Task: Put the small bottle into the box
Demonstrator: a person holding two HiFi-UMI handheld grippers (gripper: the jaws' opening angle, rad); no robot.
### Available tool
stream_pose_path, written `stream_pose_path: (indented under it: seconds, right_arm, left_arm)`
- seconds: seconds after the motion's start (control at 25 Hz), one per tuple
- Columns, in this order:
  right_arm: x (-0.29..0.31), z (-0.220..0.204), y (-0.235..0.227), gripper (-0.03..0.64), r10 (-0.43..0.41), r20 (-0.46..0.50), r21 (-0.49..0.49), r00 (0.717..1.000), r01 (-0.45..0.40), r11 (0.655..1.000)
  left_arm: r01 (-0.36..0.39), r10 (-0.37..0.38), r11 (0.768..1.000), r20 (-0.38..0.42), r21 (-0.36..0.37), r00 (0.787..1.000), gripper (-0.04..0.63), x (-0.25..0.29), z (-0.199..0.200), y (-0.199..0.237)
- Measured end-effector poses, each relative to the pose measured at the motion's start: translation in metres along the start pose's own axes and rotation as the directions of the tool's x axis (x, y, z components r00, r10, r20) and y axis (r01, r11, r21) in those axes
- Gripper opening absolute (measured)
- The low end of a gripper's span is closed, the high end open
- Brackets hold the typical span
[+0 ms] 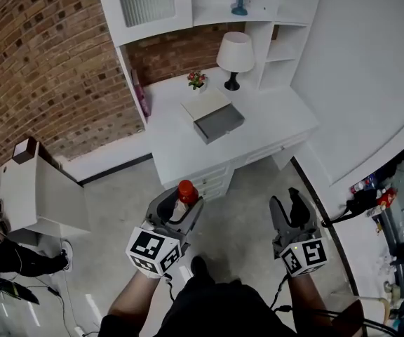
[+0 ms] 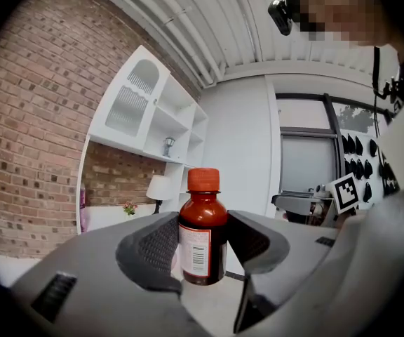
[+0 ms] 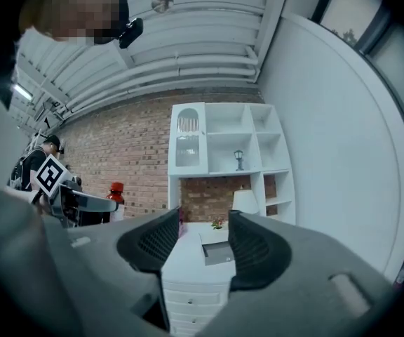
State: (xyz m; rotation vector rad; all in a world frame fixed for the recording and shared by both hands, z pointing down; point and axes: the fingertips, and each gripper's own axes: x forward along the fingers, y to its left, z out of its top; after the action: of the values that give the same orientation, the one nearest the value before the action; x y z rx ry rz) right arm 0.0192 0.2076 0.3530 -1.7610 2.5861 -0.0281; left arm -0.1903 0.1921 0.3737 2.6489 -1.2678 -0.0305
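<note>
The small brown bottle [image 2: 203, 230], with its red cap and white label, stands upright between the jaws of your left gripper [image 1: 179, 213]. The ribbed pads press on both its sides, so you have it firmly pinched. You hold it in front of the white desk [image 1: 181, 149], short of the drawer fronts and not over the desktop.

Near the middle of the desk lies the open grey rectangular box [image 1: 221, 123]. A pale flat panel [image 1: 205, 104], which may be its lid, touches the box's far edge. Further back on the desk stand a white-shaded lamp [image 1: 234, 56] on a dark base and a small pot of red flowers [image 1: 197, 80].

Your right gripper [image 1: 287, 206] is also in front of the desk, beside the left one. Its jaws are spread wide with nothing between them.
</note>
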Motion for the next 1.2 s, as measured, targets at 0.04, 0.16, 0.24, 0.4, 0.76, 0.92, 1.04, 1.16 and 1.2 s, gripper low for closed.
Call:
stream_pose_path:
  seconds: [0.04, 0.16, 0.24, 0.4, 0.76, 0.92, 1.04, 1.16, 1.2]
  right_arm:
    - [0.01, -0.002, 0.003, 0.213, -0.006, -0.007, 0.0, 1.0, 0.006, 1.0]
    - [0.03, -0.007, 0.007, 0.213, -0.028, -0.026, -0.003, 0.999, 0.028, 1.0]
    - [0.038, -0.008, 0.005, 0.213, -0.043, -0.034, -0.006, 0.998, 0.043, 0.999]
    - [0.053, -0.013, -0.004, 0.213, -0.058, -0.048, -0.002, 0.997, 0.058, 0.998]
    - [0.103, -0.03, -0.066, 0.209, -0.017, -0.03, 0.084, 0.999, 0.019, 0.996]
    - [0.136, -0.029, -0.104, 0.207, 0.039, -0.013, 0.124, 0.999, -0.037, 0.992]
    - [0.159, -0.024, -0.131, 0.206, 0.082, -0.003, 0.136, 0.997, -0.081, 0.987]
    - [0.174, -0.023, -0.156, 0.204, 0.124, 0.01, 0.161, 0.992, -0.124, 0.979]
    - [0.177, -0.022, -0.164, 0.204, 0.135, 0.015, 0.167, 0.991, -0.136, 0.977]
  left_arm:
    - [0.005, -0.005, 1.0, -0.004, -0.01, 1.0, 0.212, 0.003, -0.002, 0.013]
    - [0.023, -0.024, 0.999, -0.018, -0.048, 1.0, 0.212, 0.013, -0.008, 0.042]
    - [0.037, -0.038, 0.997, -0.023, -0.067, 0.999, 0.212, 0.021, -0.011, 0.052]
    - [0.064, -0.067, 0.993, -0.03, -0.096, 0.997, 0.212, 0.043, -0.014, 0.064]
    - [0.071, -0.084, 0.979, -0.06, -0.191, 0.995, 0.212, 0.116, -0.02, 0.075]
    - [0.031, -0.052, 0.978, -0.093, -0.208, 0.994, 0.212, 0.159, -0.018, 0.077]
    - [-0.002, -0.026, 0.972, -0.114, -0.237, 0.993, 0.212, 0.194, -0.017, 0.079]
    - [-0.037, 0.001, 0.965, -0.137, -0.26, 0.991, 0.212, 0.224, -0.021, 0.082]
    - [-0.049, 0.01, 0.964, -0.147, -0.261, 0.989, 0.212, 0.232, -0.023, 0.082]
